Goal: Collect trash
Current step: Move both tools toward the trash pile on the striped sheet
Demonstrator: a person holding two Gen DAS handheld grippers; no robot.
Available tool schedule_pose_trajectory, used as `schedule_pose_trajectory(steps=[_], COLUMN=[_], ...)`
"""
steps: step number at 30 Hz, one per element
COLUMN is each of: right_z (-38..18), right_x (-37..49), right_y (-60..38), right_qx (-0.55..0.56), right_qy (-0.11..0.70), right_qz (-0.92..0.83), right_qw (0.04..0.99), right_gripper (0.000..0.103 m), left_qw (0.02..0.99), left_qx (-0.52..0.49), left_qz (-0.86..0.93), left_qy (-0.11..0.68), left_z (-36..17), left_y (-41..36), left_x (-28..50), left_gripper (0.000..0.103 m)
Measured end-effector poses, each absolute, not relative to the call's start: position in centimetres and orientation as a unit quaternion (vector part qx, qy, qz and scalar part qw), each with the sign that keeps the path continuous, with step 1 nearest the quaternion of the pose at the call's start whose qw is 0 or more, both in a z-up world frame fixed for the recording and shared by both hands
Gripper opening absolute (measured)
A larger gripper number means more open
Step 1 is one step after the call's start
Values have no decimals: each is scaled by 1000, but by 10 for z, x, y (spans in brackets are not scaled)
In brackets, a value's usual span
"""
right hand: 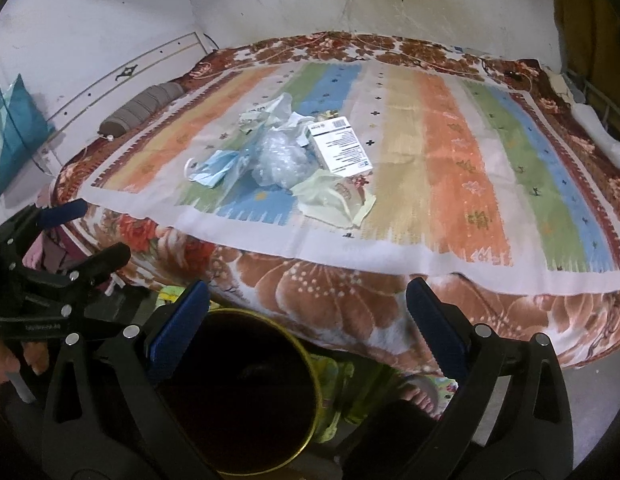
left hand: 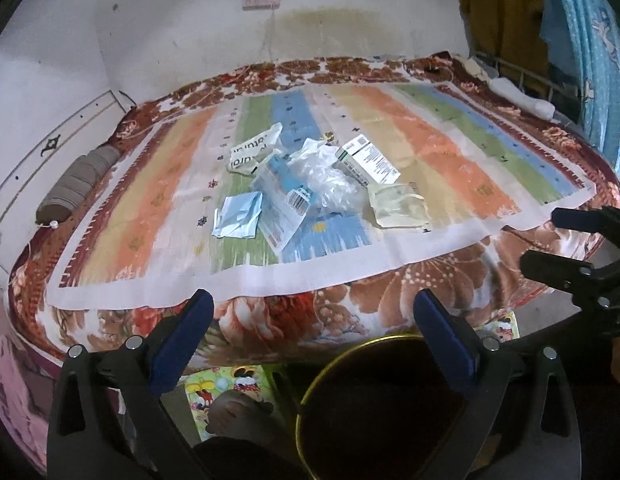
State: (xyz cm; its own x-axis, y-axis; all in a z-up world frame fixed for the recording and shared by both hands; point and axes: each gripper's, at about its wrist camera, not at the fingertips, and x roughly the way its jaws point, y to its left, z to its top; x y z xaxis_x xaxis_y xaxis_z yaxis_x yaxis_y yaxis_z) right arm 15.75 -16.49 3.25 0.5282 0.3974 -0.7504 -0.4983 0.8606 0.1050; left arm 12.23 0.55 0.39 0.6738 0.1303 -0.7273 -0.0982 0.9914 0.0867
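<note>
Both tongs, left tongs (left hand: 310,328) and right tongs (right hand: 306,316), gape wide and empty; advise approaching the white printed cardboard box (right hand: 341,144) squarely, then dropping it into the dark gold-rimmed bin (right hand: 246,396).

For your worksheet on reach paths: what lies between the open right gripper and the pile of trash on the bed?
In the right wrist view, between the right gripper and the trash pile lie only the floral blanket edge and bare striped sheet.
</note>
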Motion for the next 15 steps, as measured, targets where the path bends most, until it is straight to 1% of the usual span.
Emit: schedule_pose_trajectory(steps=[7,15], right_z=[34,29], right_x=[180,212], right_y=[-159,-148], right_qx=[-84,-96], right_qy=[417,441], right_qz=[248,246], right_qw=[870,858], right_gripper=[93,93], left_qw=[898,887], left_qx=[2,33], left_qz=[58,74], left_qy=[437,455], left_z=[-2,-12], left_y=[19,23], left_x=[152,183], left_gripper=[97,97])
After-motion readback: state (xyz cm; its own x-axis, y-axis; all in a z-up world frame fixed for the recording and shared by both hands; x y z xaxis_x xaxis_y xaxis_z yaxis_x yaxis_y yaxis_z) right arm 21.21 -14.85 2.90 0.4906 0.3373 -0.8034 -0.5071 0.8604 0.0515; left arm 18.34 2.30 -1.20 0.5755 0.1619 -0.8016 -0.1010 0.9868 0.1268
